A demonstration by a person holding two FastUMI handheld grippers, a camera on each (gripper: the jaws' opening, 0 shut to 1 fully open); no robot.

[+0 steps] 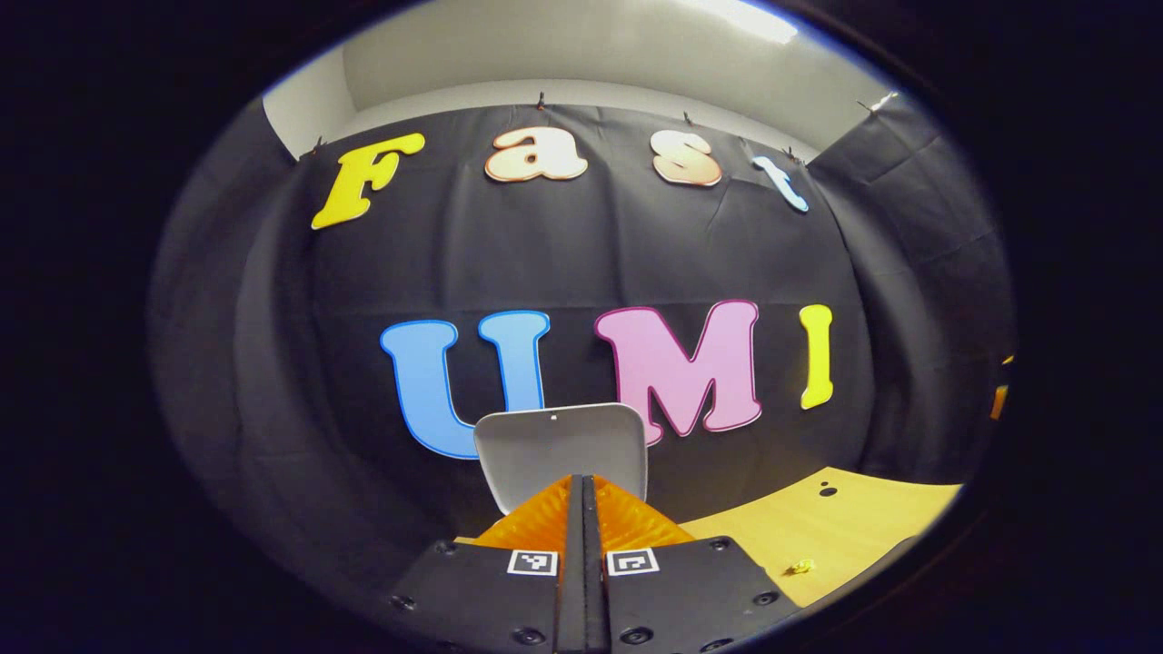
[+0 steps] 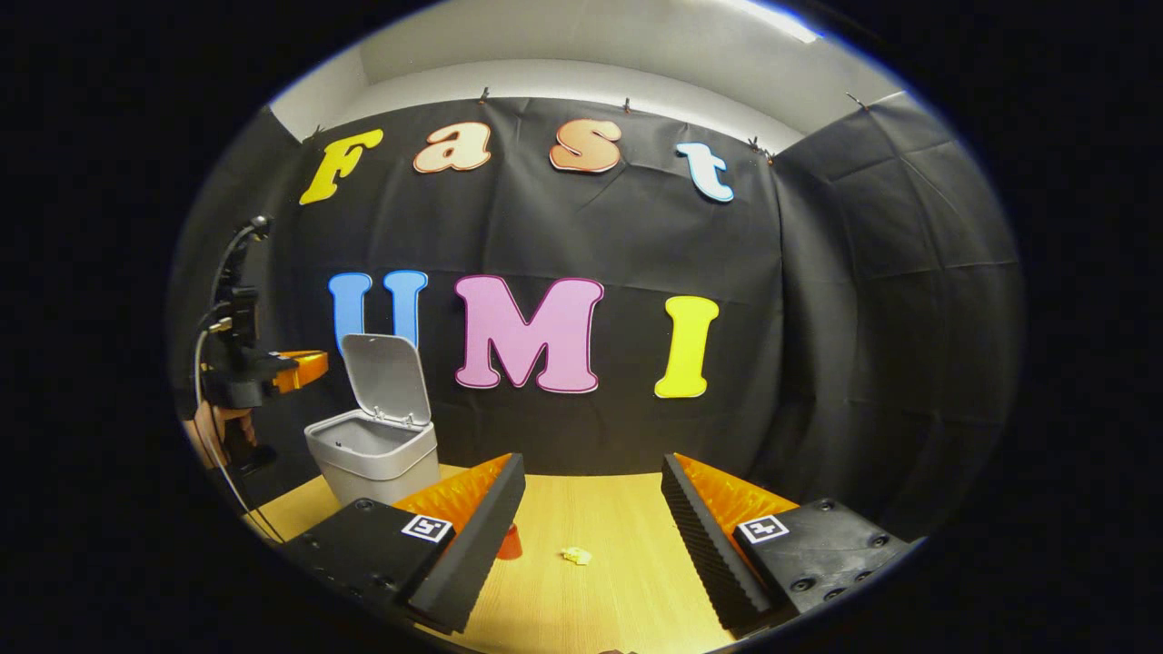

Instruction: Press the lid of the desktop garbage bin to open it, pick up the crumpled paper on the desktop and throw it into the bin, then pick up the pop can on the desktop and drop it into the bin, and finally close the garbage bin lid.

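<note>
Bin [image 2: 374, 454] at the tabletop's [image 2: 600, 518] left is seen with its lid [image 2: 389, 377] raised; the left gripper [image 1: 582, 486], pressed shut on nothing, hangs just before that lid and could knock it shut. Crumpled paper [image 2: 576, 555] lies between the widely parted fingers of the right gripper [image 2: 592, 490]. A red object [image 2: 510, 542], possibly the can, is half hidden.

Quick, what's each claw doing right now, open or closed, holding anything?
Left gripper: closed, holding nothing, near the bin lid.
Right gripper: open, empty.

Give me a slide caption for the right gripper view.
Open right gripper faces crumpled paper on the table; bin lid up.
</note>
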